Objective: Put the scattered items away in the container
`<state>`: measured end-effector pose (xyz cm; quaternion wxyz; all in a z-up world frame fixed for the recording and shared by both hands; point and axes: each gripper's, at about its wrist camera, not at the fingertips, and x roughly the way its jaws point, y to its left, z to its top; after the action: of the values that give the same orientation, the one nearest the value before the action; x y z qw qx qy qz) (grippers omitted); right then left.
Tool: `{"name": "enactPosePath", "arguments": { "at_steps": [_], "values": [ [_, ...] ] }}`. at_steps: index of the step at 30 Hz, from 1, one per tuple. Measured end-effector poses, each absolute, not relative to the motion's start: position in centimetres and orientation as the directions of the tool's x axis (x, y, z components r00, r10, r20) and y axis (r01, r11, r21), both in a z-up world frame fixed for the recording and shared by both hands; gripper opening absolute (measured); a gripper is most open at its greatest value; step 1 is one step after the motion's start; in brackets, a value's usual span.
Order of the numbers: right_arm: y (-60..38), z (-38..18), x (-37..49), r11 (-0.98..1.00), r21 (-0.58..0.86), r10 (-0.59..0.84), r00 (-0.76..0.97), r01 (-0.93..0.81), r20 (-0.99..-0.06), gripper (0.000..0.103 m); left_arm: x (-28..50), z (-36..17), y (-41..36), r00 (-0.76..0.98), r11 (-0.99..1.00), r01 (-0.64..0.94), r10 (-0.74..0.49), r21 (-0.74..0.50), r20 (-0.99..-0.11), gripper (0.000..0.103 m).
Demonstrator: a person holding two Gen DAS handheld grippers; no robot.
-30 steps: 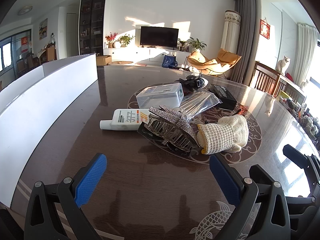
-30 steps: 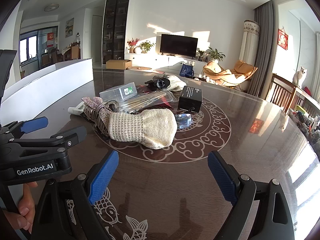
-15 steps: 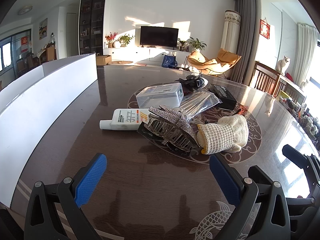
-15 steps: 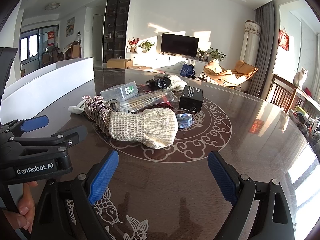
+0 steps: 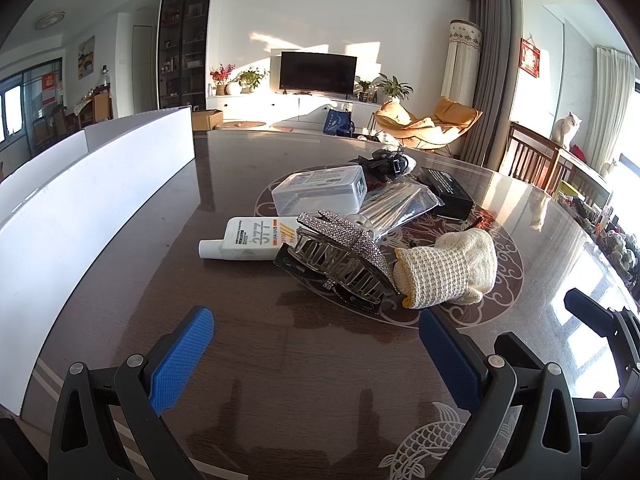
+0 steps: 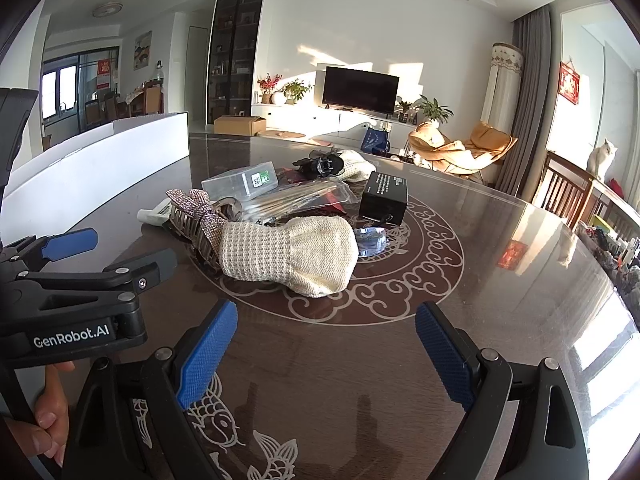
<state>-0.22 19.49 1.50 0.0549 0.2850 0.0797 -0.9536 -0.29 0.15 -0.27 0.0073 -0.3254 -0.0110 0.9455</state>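
Sunlit white-walled living room (image 5: 248,12), television (image 5: 318,72), orange lounge chair (image 5: 428,126), grey curtains (image 5: 486,76).

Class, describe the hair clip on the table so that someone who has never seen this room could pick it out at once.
Start at the round pattern inlaid in the dark table and find the pile of items on it. At the pile's near edge, between the white tube and the cream knitted mitt, lies the hair clip. It alone has metal teeth and a sparkly bow.

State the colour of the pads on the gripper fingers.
Blue, on black fingers; clearest in the right wrist view.
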Motion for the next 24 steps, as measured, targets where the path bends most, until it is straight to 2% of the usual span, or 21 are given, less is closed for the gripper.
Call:
{"name": "enactPosePath", "arguments": {
  "at_steps": [6, 24],
  "values": [
    [19.5, 1.5, -0.2, -0.982, -0.115, -0.063, -0.830, 0.151, -0.555, 0.091, -0.3, -0.5, 0.1, -0.796, -0.998, -0.003, 0.040, -0.062, -0.604, 0.103],
    [20.8, 1.3, -1.4, -0.987, -0.016, -0.118, -0.791, 0.159, -0.601, 0.091, 0.0, -1.2, -2.1, -0.728, -0.992, 0.050, 0.040, -0.112, -0.684, 0.103]
  ]
}}
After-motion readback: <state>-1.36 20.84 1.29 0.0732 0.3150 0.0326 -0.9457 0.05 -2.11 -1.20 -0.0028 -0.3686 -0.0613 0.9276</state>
